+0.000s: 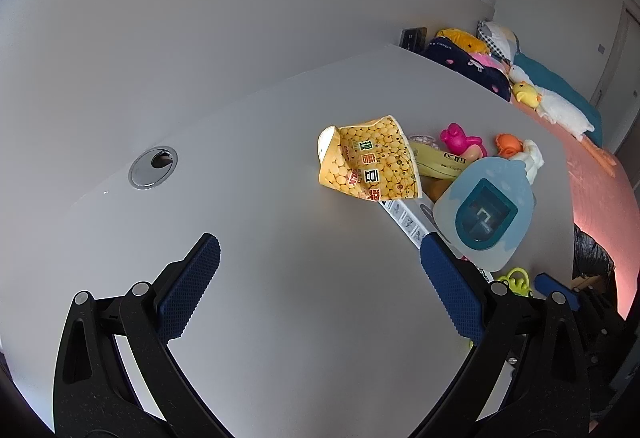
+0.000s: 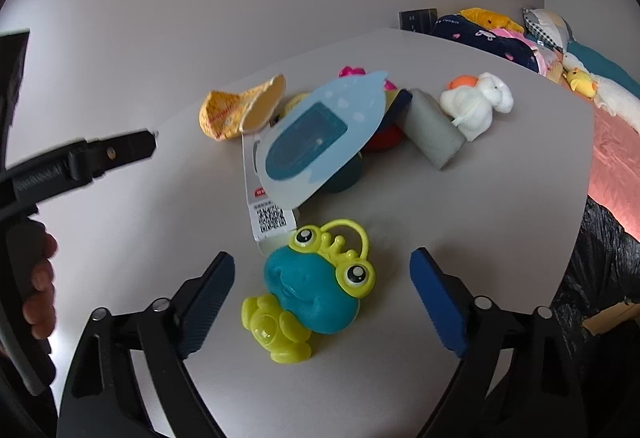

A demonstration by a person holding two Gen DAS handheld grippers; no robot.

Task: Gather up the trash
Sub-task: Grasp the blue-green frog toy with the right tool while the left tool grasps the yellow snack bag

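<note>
Both grippers hang over the white table (image 1: 240,158) with jaws spread wide and nothing between them. The crushed yellow paper cup (image 1: 370,158) — the likeliest piece of trash — lies on its side at the left edge of the pile, far and to the right of the left gripper (image 1: 320,266), its long axis running roughly left to right with the open mouth turned left. No other thing stands between it and that gripper, so I judge the left one nearer and better placed to take it.

The right gripper (image 2: 322,278) straddles a frog toy (image 2: 312,294), which is no trash; from there the cup (image 2: 240,110) sits far and left, beyond a blue card package (image 2: 320,138) and a flat white box (image 2: 268,206).

The package hides much beneath it — a yellow wrapper (image 1: 440,160) shows only in part. A black bag (image 2: 604,258) off the table's right edge is cut off; whether it is the bin, I cannot tell.
</note>
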